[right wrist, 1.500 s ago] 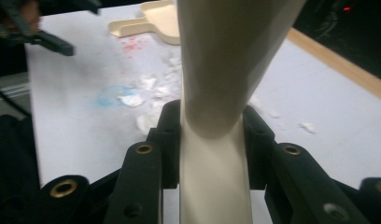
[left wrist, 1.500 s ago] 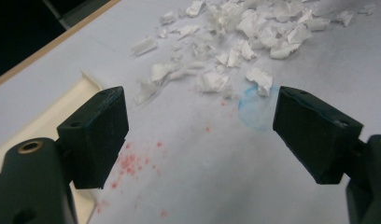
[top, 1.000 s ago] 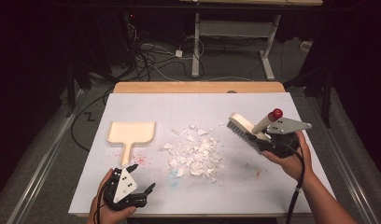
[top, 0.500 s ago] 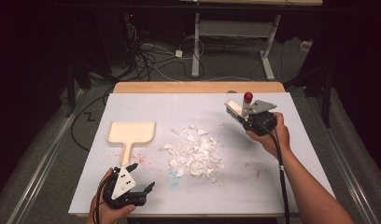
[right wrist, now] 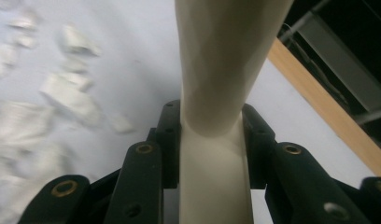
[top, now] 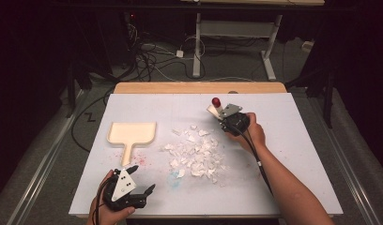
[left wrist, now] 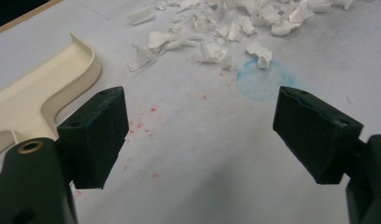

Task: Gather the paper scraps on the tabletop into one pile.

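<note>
Brush handle [right wrist: 216, 93], cream, smooth, clamped between the right gripper [top: 234, 123] jaws just beyond the paper scraps [top: 195, 152]; long axis runs up and away from the jaws. Scraps are white, torn, crumpled, heaped mid-table [top: 293, 154]. Dustpan [top: 131, 135], cream plastic, lies flat left of the scraps, handle toward the near edge. Left gripper [top: 133, 187], jaws wide apart and empty, hovers near-left of the scraps over bare table.
</note>
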